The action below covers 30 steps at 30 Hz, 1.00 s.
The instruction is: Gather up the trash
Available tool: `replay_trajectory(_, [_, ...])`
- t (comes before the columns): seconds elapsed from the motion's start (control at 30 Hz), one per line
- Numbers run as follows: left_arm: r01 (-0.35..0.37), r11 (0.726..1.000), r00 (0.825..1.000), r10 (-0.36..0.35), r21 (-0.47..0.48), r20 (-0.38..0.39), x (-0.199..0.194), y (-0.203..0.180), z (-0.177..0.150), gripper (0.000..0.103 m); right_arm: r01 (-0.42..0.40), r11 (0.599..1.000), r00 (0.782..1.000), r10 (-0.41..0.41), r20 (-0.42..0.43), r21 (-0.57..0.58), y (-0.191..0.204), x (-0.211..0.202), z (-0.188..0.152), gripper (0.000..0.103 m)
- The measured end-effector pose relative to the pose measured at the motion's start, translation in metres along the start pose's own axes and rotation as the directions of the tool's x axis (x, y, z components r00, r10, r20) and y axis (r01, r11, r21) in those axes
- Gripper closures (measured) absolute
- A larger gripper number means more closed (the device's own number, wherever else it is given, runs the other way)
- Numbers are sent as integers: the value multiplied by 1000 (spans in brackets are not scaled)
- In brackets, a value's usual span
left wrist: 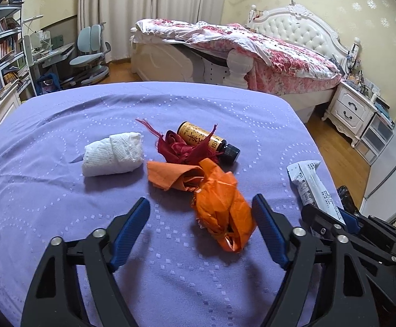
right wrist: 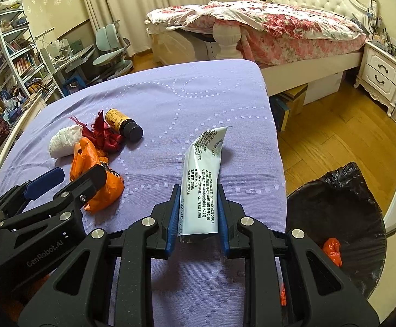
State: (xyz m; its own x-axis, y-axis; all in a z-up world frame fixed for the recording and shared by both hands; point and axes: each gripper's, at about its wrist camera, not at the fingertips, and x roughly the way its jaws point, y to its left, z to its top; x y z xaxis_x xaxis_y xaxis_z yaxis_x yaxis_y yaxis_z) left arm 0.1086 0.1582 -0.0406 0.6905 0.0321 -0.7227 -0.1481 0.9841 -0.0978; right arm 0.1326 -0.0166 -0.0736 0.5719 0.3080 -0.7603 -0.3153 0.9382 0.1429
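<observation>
On the purple cloth table [left wrist: 48, 218] lie a crumpled orange plastic bag [left wrist: 219, 207], an orange scrap [left wrist: 170, 175], a dark red ribbon [left wrist: 181, 147], a small yellow-labelled bottle [left wrist: 209, 141] with a black cap, and a white tissue wad [left wrist: 113, 154]. My left gripper [left wrist: 200, 201] is open, straddling the near end of the orange bag; its right finger touches the bag and its left finger stands clear. My right gripper [right wrist: 198, 190] is shut on a white printed wrapper [right wrist: 202, 179], held above the table's right side.
A bin with a black liner [right wrist: 342, 212] stands on the wooden floor to the right of the table, an orange scrap [right wrist: 332, 250] inside. Beyond the table are a bed [left wrist: 252, 49], a white nightstand [left wrist: 353, 106], a desk chair [left wrist: 89, 54] and bookshelves [left wrist: 4, 49].
</observation>
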Motion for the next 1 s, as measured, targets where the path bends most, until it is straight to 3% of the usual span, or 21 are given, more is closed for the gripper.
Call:
replay_trajectory(0.2, [65,998,998,-64,23,-3,-4,-4,-4,58,1,1000,1000,-1,0,-1,1,0,0,79])
replay_trajectory(0.4, [74,996,997,-74,47,1,-13,-6,-7,64,3,1000,1000,-3,1,-3,1,-1,0,79])
replay_trajectory(0.47, [77,996,997,-77,46,5,-18,-5,-8,72,0,1000,1000,0,1,-3,3,-1,-1,79])
replay_trajectory(1.0, [49,999,999,-50,-4,-12,-47,35,-26,74,-29,999,1000,29,-6,-45,28,-15,-25,79])
